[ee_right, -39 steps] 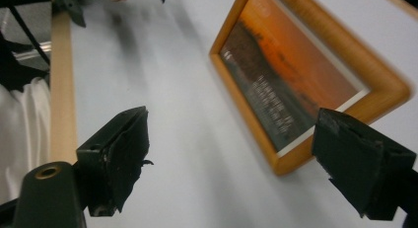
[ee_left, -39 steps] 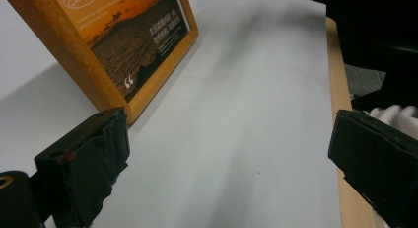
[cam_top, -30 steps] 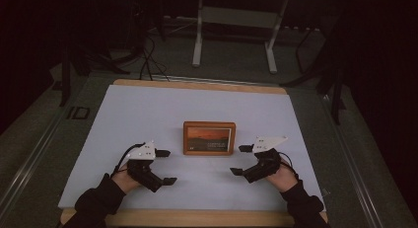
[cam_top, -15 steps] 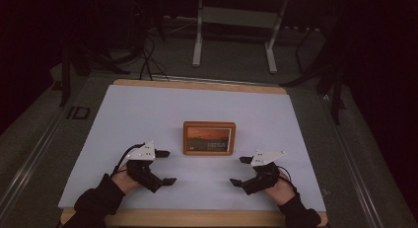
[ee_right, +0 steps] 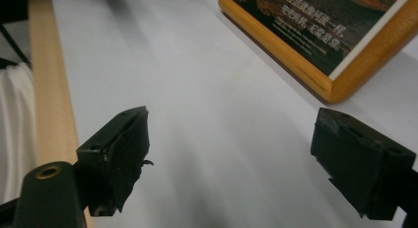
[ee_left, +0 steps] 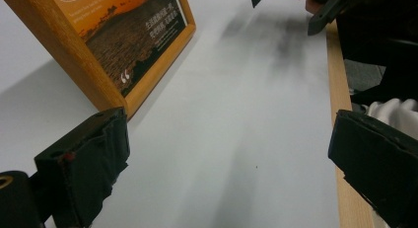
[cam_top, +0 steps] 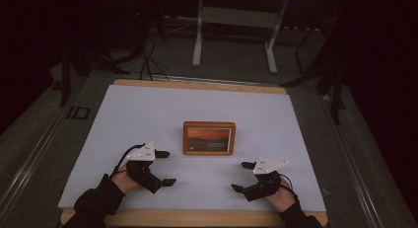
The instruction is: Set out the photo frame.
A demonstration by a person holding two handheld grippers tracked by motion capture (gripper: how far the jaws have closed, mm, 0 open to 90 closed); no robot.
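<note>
A wooden picture frame [cam_top: 209, 137] with an orange sunset print stands in the middle of the white table top [cam_top: 197, 107]. My left gripper [cam_top: 168, 167] rests on the table to the frame's near left, open and empty, its jaws pointing right. My right gripper [cam_top: 239, 176] lies to the frame's near right, open and empty, its jaws pointing left. In the left gripper view the left gripper [ee_left: 229, 134] has the frame [ee_left: 113, 35] beyond its left jaw, apart from it. The right gripper view shows the right gripper [ee_right: 231, 129] with the frame [ee_right: 320, 35] ahead of its right jaw.
A wooden strip [cam_top: 197, 218] edges the near side of the table. Beyond the far edge, a metal stand [cam_top: 234, 35] and cables [cam_top: 148, 60] sit on the dark floor. White cloth [ee_right: 15, 129] hangs just off the near edge.
My right gripper has drawn back toward the table's near edge, away from the frame, still open. The left gripper and the frame have not moved.
</note>
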